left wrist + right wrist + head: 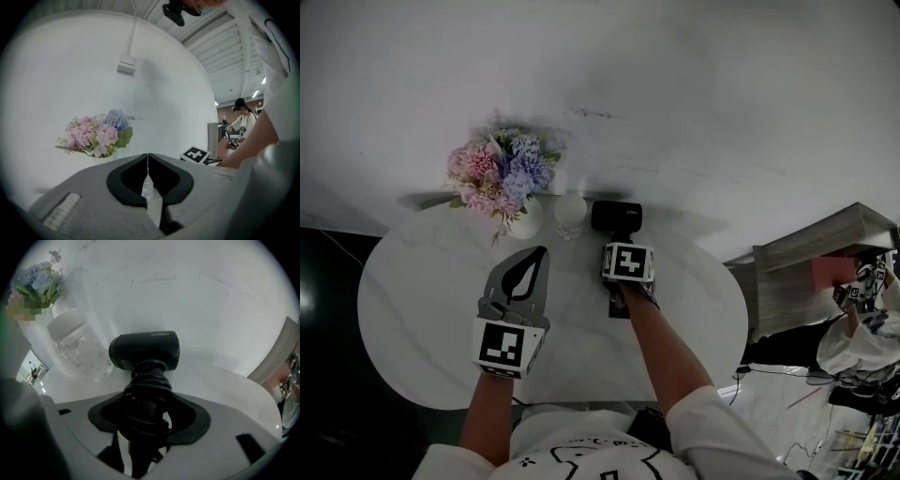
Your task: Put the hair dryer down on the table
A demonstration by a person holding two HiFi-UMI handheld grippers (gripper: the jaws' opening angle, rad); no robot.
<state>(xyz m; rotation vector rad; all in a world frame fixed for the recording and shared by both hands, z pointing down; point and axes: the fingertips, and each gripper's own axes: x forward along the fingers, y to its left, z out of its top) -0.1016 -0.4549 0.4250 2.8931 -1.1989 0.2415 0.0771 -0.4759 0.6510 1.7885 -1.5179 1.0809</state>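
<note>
The black hair dryer points its head toward the wall at the back of the round white table. Its handle, wrapped in its black cord, runs back between the jaws of my right gripper, which is shut on it. The right gripper view shows the dryer head low over the tabletop; whether it rests on the table I cannot tell. My left gripper hovers over the table's middle, left of the dryer, shut and empty, its tips meeting.
A vase of pink and blue flowers stands at the table's back, with a clear glass jar between it and the dryer head. Stacked boards and a seated person are off to the right, beyond the table's edge.
</note>
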